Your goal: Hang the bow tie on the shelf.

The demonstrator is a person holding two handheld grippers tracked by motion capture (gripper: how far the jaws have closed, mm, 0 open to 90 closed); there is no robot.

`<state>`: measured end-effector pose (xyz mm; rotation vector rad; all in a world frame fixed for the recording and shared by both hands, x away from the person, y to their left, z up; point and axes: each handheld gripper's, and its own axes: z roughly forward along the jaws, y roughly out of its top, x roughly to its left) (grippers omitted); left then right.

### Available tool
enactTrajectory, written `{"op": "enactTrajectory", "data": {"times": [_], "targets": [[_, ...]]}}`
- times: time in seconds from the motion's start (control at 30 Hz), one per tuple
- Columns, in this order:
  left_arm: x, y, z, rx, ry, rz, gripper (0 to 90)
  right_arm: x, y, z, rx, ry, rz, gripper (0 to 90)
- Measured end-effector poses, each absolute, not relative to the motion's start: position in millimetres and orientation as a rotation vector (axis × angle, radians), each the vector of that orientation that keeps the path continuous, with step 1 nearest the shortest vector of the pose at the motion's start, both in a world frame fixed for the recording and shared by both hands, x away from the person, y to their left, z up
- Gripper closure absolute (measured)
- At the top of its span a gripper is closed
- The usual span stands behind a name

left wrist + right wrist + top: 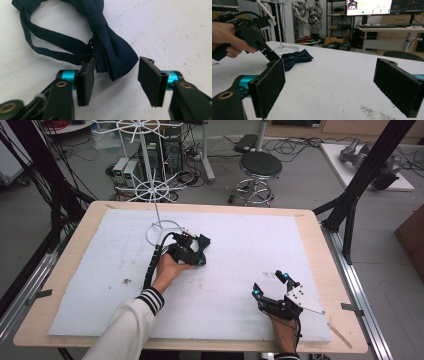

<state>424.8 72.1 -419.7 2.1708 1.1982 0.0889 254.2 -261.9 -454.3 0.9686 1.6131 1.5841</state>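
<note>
1. The room was a cluttered lab – cables on the grey floor, one round black stool [260, 166] and one white wire rack [148, 180] standing beyond the far edge of the wooden table [320, 250], which carried one white foam sheet [250, 245] over most of its top.
2. No box, tray or bowl stood on the foam sheet; the one loose thing on it was a single dark navy bow tie [110, 47], lying flat with its neck strap looped out to one side.
3. The bow tie lay on the far left part of the foam sheet, just beside the ring-shaped foot of the wire rack.
4. There were two grippers, one in each of the person's hands.
5. The left gripper [116, 80] was tilted down over the bow tie – one wing of the tie sat between its two black jaws. One pad [87, 80] stood right at the wing's edge, the other was clearly apart from the cloth, so nothing was clamped.
6. The right gripper [332, 87] rested near the foam sheet's near right corner, well apart from the bow tie, its jaws spread wide with only bare foam between them.
7. A striped sleeve cuff [150, 299] showed on the left arm.
</note>
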Motion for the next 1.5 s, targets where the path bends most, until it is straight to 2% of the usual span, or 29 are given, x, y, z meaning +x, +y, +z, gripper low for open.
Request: {"op": "enactTrajectory", "data": {"times": [0.23, 0.37, 0.4, 0.43, 0.47, 0.57, 1.1, 1.5], "targets": [[429, 72, -420, 2.152, 1.220, 0.075, 59.5, 255, -262, -454, 0.973, 1.611, 1.588, 9.5], [430, 72, -420, 2.148, 1.220, 0.090, 69.3, 255, -262, -454, 0.971, 1.611, 1.588, 9.5], [430, 72, -421, 2.147, 1.216, 0.087, 69.3, 254, -262, -454, 0.972, 1.611, 1.587, 9.5], [430, 72, -421, 2.157, 1.205, 0.086, 76.2, 255, -262, -454, 0.968, 1.609, 1.585, 9.5], [429, 72, -421, 2.157, 1.199, 0.093, 78.8, 255, -262, -454, 0.968, 1.609, 1.585, 9.5], [428, 71, -419, 2.156, 1.183, 0.113, 83.6, 255, -262, -454, 0.969, 1.608, 1.586, 9.5], [415, 76, -405, 2.167, 1.056, 0.277, 85.1, 254, -262, -454, 0.969, 1.612, 1.582, 9.5], [401, 87, -391, 2.086, 0.962, 0.412, 85.1, 254, -262, -454, 0.960, 1.612, 1.578, 9.5]]}}
